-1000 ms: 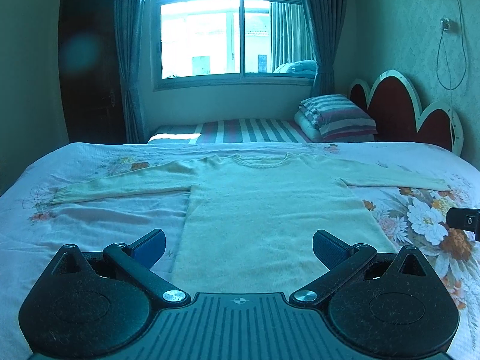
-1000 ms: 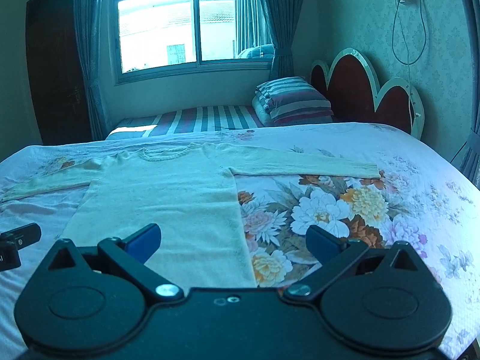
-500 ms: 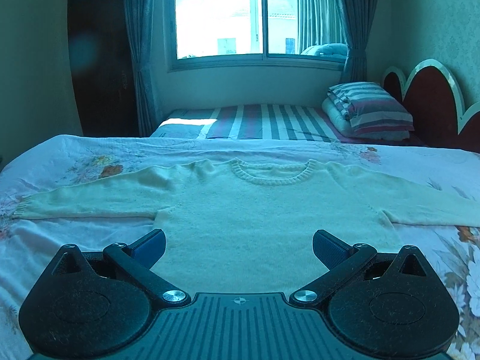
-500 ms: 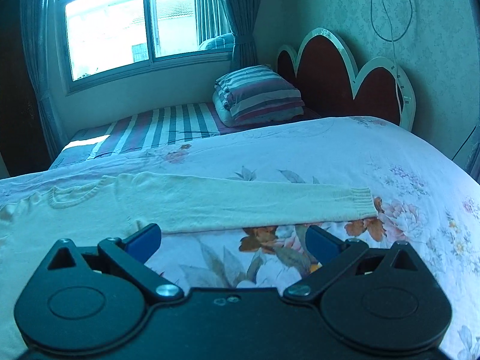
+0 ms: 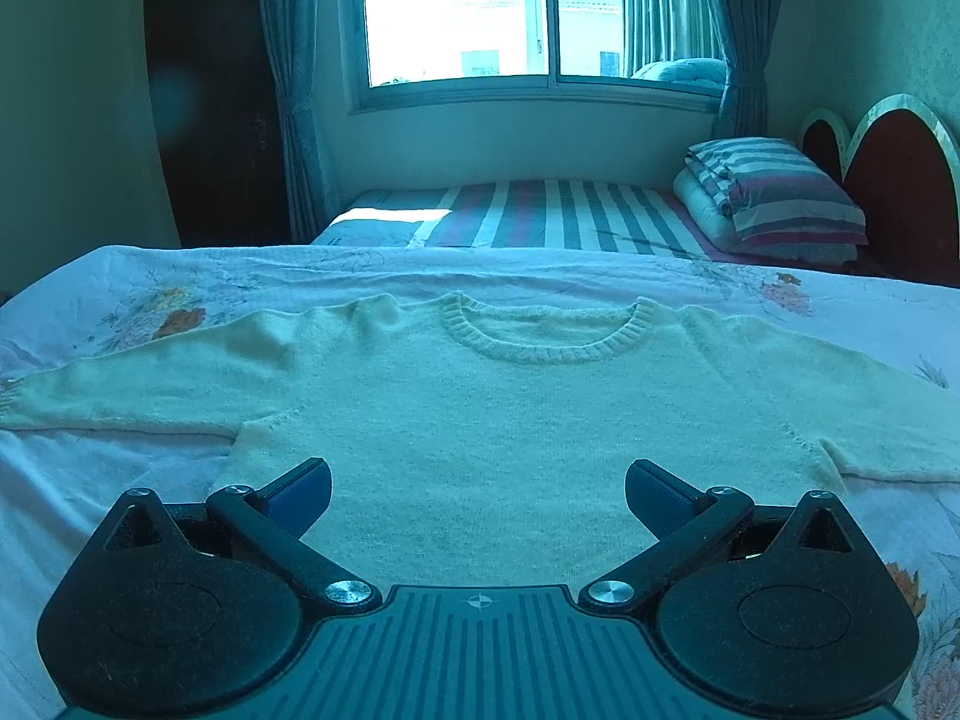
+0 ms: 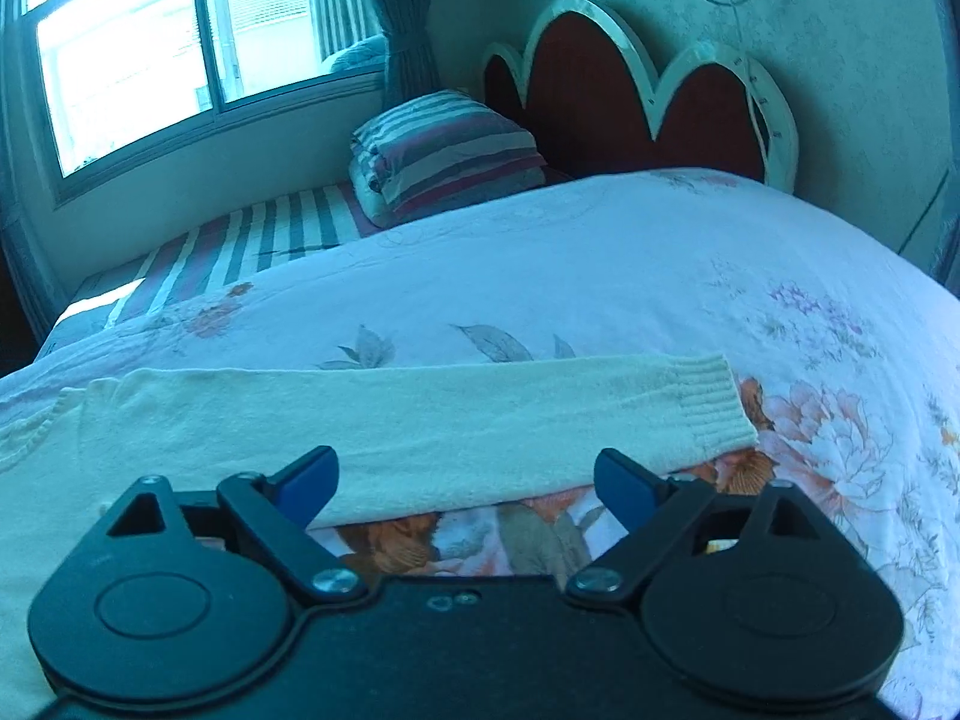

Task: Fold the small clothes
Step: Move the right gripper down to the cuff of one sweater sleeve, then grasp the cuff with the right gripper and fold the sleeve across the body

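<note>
A cream knitted sweater (image 5: 480,408) lies flat and face up on the floral bedspread, neck toward the window, both sleeves spread sideways. My left gripper (image 5: 478,495) is open and empty, hovering over the sweater's chest below the collar (image 5: 540,336). My right gripper (image 6: 466,483) is open and empty, hovering just above the sweater's right sleeve (image 6: 420,414), with the ribbed cuff (image 6: 714,408) a little to its right.
The floral bedspread (image 6: 660,276) covers the bed. Behind it is a striped mattress (image 5: 558,216) with a folded striped quilt (image 6: 444,150), a scalloped headboard (image 6: 630,84) on the right, and a window (image 5: 540,12) with curtains.
Both grippers moved forward and lower toward the sweater. The left one now sits over the chest; the right one swung right over the right sleeve. Both stayed open.
</note>
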{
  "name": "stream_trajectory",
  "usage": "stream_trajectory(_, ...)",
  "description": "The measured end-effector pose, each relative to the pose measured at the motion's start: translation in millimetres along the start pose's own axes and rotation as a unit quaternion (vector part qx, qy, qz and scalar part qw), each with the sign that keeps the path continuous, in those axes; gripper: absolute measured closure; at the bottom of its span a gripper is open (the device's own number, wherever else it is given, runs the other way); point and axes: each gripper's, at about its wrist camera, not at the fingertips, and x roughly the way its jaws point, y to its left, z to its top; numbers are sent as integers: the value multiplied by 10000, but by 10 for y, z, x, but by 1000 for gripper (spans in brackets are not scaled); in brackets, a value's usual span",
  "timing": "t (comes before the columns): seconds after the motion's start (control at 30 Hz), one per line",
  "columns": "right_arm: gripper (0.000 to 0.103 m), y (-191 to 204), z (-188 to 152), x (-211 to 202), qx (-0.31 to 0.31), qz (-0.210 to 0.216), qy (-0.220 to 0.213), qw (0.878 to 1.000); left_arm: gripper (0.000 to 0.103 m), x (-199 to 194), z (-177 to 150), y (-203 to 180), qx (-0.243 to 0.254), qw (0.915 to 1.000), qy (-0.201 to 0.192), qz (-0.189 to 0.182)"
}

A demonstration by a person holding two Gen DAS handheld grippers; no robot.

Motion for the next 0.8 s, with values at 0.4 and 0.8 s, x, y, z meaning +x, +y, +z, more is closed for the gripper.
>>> stream_trajectory(0.4,28,-887,-83,397,1559,-56,-23,9878,0,286,-86,92,204,9994,158,246)
stream_trajectory(0.8,65,-1025,-152,524,3035,808,-15,9494,0,263,-76,659,194,9982,56,571)
